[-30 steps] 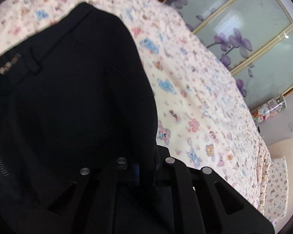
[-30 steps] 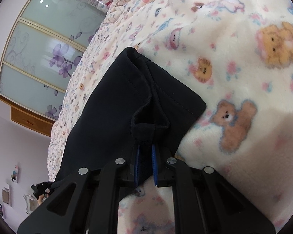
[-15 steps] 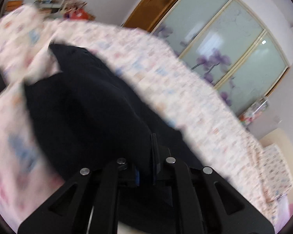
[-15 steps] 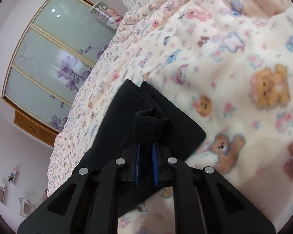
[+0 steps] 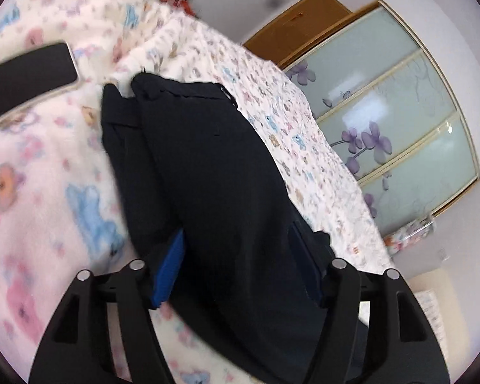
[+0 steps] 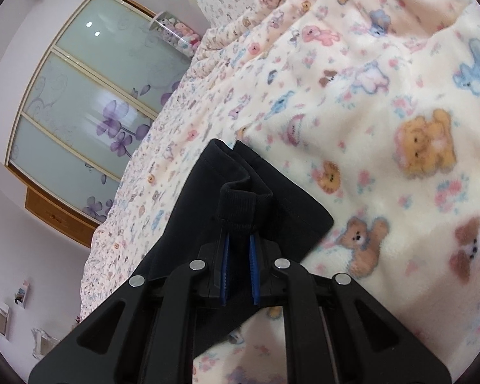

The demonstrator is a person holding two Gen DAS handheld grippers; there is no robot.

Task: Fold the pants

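While the black fabric pants lie spread on the cream fleece blanket printed with pastel bears, the left gripper stands with its blue-padded fingers wide apart, released, the cloth running between them; a flat black slab rests on the blanket at far left; the right gripper is clenched on the pants' bunched hem; a frosted glass wardrobe with purple flowers stands behind.
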